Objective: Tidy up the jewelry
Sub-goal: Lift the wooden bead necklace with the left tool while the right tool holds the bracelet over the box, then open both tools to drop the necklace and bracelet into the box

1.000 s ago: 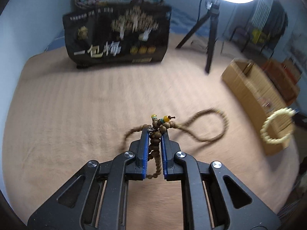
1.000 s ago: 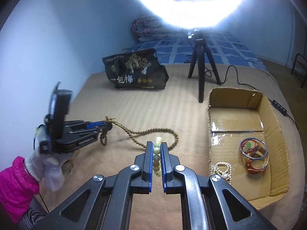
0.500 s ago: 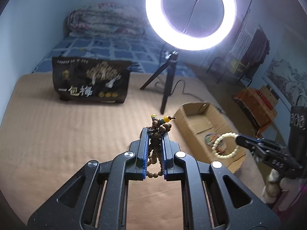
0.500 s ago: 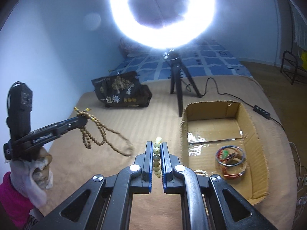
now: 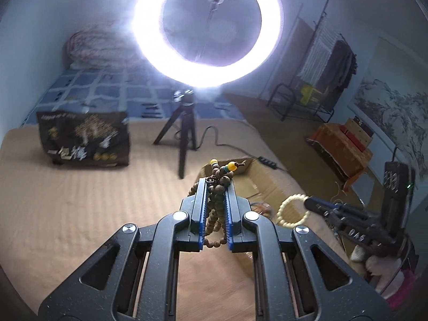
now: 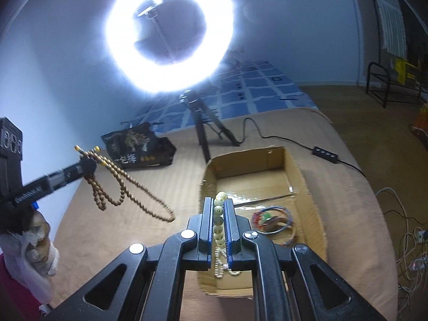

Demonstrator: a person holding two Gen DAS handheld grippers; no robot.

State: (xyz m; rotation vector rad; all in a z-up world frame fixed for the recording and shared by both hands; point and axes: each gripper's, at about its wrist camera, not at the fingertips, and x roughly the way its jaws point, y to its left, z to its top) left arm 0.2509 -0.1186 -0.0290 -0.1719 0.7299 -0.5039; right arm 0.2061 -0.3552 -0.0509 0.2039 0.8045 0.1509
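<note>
The left gripper (image 5: pixel 216 187) is clenching a brown mala (image 5: pixel 218 195) and the right gripper (image 6: pixel 220 206) a cream bracelet (image 6: pixel 218 220), both hanging lifted, likely for dropping into the box (image 6: pixel 307 187). The mala is dangling in long wooden loops; the bracelet is showing pale round beads.
</note>
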